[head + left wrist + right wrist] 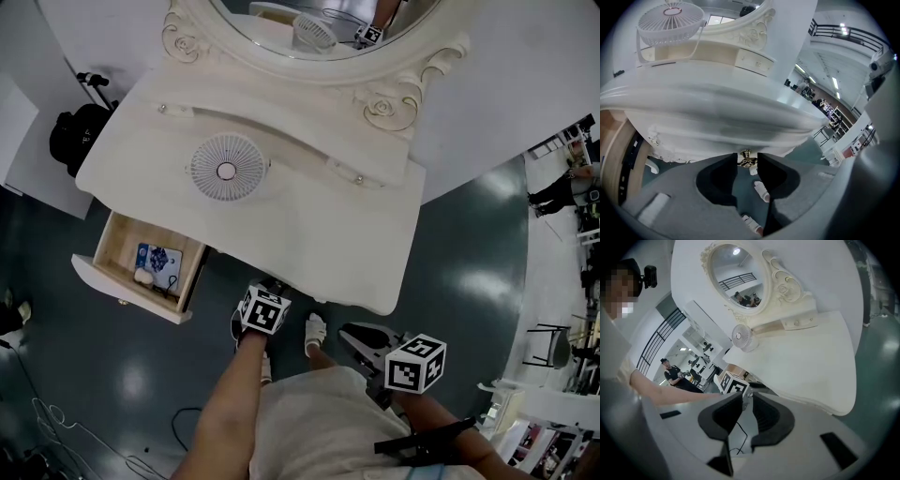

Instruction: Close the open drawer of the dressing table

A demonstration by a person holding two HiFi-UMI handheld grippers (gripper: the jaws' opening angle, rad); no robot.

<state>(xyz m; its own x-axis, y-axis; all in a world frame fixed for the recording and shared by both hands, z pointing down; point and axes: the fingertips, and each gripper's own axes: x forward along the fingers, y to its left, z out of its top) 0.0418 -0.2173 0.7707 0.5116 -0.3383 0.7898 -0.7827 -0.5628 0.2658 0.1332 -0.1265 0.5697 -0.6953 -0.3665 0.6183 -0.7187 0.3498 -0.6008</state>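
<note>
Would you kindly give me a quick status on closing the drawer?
Status: left gripper open, at table front edge; right gripper open. Open drawer untouched, items inside. Nothing blocking its front.

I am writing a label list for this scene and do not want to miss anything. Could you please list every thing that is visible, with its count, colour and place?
dressing table: one, cream white, middle of the head view
mirror: one, oval, cream carved frame, at the table's back
fan: one, white, on the tabletop
drawer: one, open, pale wood inside, at the table's left end
packet: one, blue, inside the drawer
brass handle: one, gold, on the table's front
black bag: one, on the floor left of the table
floor: dark green, glossy
shoes: white, under the table's front edge
left gripper: grey, open, empty, pointing at the brass handle
right gripper: grey, open, empty, held back from the table
</note>
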